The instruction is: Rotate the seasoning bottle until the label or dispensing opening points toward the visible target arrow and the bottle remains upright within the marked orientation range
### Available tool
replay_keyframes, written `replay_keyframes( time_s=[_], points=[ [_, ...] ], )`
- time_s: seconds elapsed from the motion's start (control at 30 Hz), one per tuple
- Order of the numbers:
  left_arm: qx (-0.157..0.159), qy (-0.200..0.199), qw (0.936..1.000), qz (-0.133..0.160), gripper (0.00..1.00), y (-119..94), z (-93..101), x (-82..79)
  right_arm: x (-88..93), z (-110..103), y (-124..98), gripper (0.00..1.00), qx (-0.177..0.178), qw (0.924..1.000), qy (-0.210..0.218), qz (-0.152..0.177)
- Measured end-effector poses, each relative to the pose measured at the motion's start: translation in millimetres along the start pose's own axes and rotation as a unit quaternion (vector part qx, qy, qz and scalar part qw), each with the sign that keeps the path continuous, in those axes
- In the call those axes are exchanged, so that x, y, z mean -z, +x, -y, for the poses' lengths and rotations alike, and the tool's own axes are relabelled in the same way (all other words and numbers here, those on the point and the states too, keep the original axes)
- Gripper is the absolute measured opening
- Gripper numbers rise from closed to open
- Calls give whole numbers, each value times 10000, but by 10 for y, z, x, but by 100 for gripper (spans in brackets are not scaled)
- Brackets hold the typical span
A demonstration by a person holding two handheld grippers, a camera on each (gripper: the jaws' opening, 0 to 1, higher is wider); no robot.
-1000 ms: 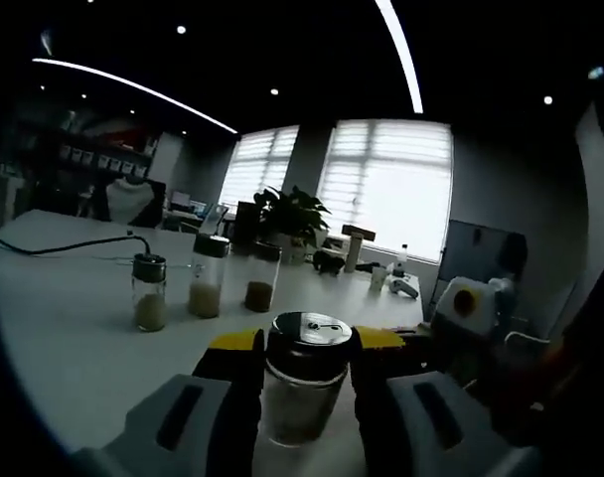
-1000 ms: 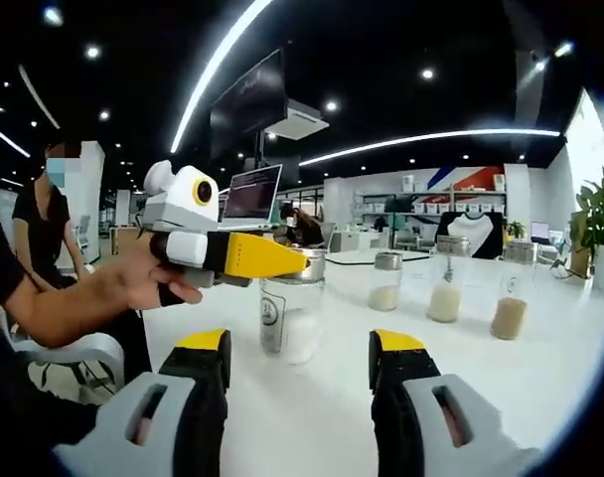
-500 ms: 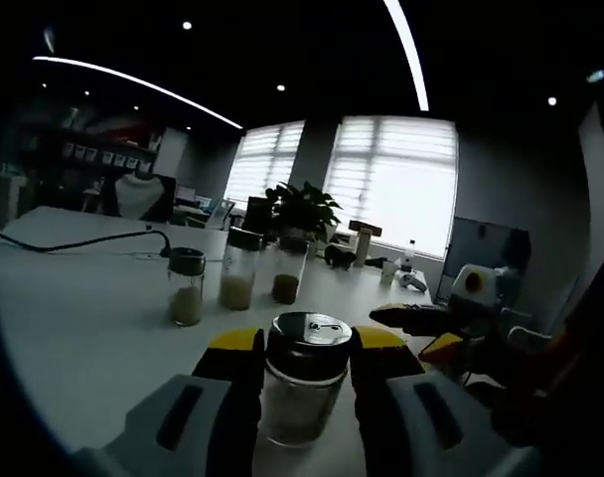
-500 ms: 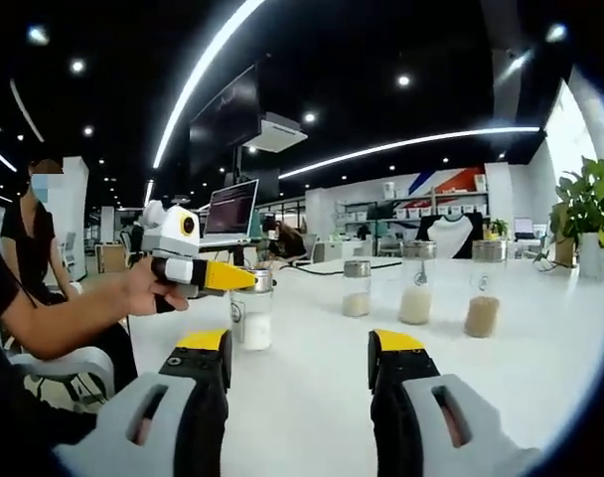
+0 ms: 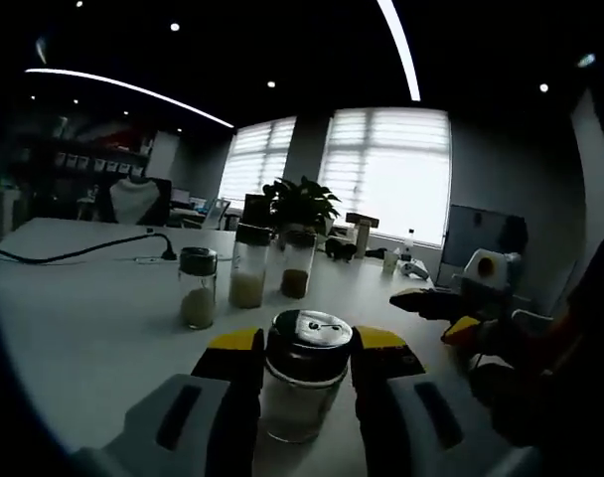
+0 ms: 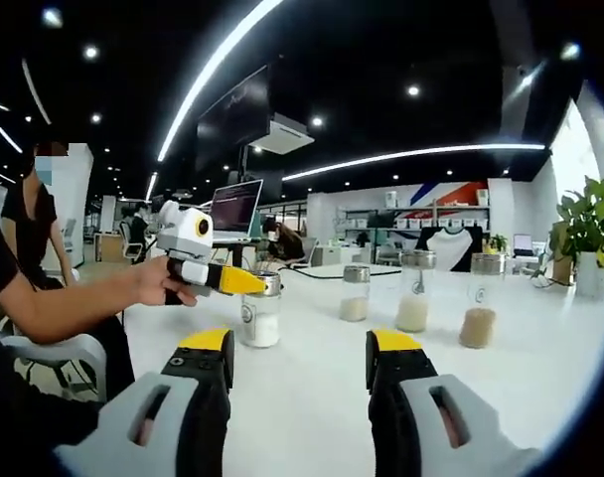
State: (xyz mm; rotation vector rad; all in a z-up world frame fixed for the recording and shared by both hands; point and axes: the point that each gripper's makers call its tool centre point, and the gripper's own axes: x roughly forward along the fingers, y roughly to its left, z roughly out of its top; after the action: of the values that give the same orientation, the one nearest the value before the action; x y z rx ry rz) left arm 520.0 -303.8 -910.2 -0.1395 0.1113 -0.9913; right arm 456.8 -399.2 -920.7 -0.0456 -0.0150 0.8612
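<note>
The seasoning bottle [image 5: 304, 383] is clear glass with pale powder low inside and a shiny metal cap, standing upright on the white table [image 5: 83, 338]. The left gripper [image 5: 304, 348] pinches it between its yellow-tipped jaws. Nearby, the right gripper [image 6: 300, 350] hangs spread apart, touching nothing, the bottle ahead to its left.

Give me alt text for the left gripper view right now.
The left claw grips a seasoning bottle with a metal lid, upright above a white table. Three more bottles stand in a row beyond, and the right claw reaches in from the right.
</note>
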Motion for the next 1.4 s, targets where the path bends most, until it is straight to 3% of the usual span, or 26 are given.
replay_keyframes(
  time_s=[0.2,0.4,0.67,1.4],
  points=[
    [-472,729,9954,-398,36,-117,-163,106,-2,-28,-2,53,-42,10000,-68,-27],
    [-680,860,9909,-785,36,-202,-229,211,1,0,-13,53,-15,10000,-2,-18],
    [-783,785,9890,-980,32,-269,-234,240,-2,19,-25,53,-11,10000,50,2],
    [-1124,728,9898,-492,32,-37,-381,252,36,17,-18,51,1,9999,128,-41]
  ],
)
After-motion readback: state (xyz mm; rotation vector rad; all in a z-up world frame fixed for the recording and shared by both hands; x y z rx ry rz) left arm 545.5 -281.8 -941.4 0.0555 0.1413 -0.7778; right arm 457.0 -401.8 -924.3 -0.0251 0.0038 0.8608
